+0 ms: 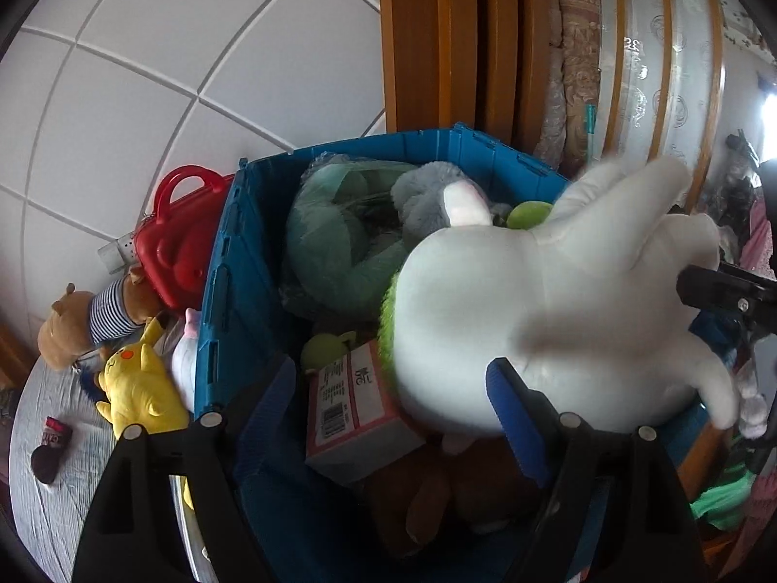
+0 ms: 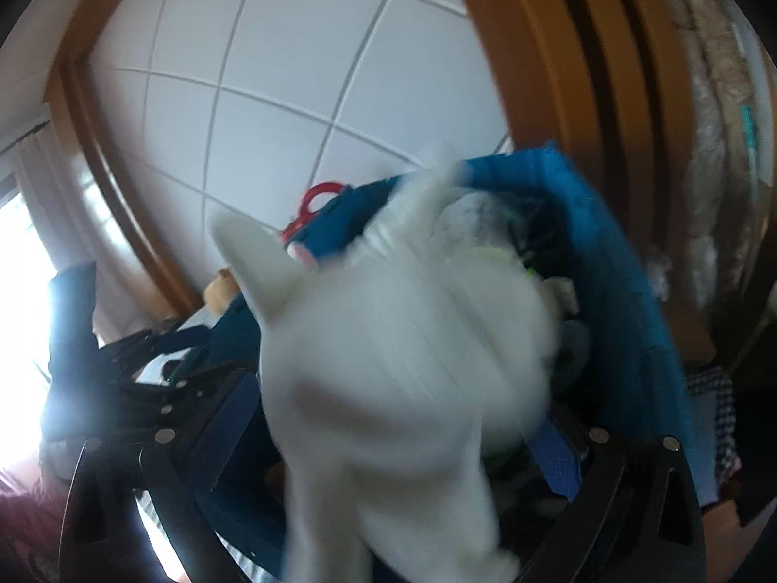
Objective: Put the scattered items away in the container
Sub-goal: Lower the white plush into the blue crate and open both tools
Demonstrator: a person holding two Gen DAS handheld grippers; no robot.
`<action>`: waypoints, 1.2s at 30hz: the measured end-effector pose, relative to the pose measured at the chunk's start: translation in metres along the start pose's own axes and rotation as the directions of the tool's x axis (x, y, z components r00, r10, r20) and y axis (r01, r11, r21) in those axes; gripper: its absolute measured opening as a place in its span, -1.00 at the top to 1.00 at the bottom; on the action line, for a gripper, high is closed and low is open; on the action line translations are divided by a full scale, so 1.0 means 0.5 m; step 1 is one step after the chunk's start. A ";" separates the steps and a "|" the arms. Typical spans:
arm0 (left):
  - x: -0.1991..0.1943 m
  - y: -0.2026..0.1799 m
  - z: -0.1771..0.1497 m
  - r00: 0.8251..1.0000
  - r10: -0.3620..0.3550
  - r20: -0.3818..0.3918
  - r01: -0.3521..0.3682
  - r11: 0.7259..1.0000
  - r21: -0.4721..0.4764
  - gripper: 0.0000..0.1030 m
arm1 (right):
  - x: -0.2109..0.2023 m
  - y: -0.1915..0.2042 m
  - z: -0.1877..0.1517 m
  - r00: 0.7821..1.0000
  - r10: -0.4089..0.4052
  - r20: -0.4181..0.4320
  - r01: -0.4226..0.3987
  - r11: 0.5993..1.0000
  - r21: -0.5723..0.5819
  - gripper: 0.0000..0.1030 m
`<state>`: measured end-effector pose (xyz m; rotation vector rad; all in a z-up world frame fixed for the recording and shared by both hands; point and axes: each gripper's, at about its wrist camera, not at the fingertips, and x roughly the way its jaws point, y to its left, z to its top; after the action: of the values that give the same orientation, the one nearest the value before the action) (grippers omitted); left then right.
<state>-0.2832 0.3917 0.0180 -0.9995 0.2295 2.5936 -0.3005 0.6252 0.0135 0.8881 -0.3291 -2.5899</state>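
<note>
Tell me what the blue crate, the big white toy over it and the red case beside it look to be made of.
Blue crate: rigid moulded plastic, judging by its ribbed, slotted walls with a slight sheen.
White plush toy: soft short-pile fabric, stuffed; matte, with rounded limbs and seams. It is blurred in the right wrist view.
Red case: hard glossy plastic, going by its bright highlights and moulded handle.

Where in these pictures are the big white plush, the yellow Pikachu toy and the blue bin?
big white plush [image 1: 510, 286]: left wrist view, on its body.
yellow Pikachu toy [image 1: 138, 384]: left wrist view, on its body.
blue bin [image 1: 233, 262]: left wrist view, on its left wall.
</note>
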 end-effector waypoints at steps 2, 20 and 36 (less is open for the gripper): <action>-0.003 0.005 -0.006 1.000 -0.001 0.007 0.001 1.000 0.008 -0.57 | -0.011 0.001 -0.011 0.999 -0.040 -0.002 0.040 0.999 0.003 -1.00; -0.115 0.011 -0.099 0.998 -0.029 0.061 0.028 1.000 0.011 -0.57 | -0.194 0.179 -0.125 0.950 -0.256 0.176 0.277 0.955 -0.104 -1.00; -0.216 0.034 -0.186 0.989 -0.090 0.119 0.090 0.996 0.001 -0.57 | -0.213 0.316 -0.250 0.923 -0.326 0.204 0.346 0.935 -0.071 -1.00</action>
<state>-0.1576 0.3224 0.0229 -0.8333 0.1443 2.5614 -0.1007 0.5162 0.0275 0.7136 -0.0921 -2.9881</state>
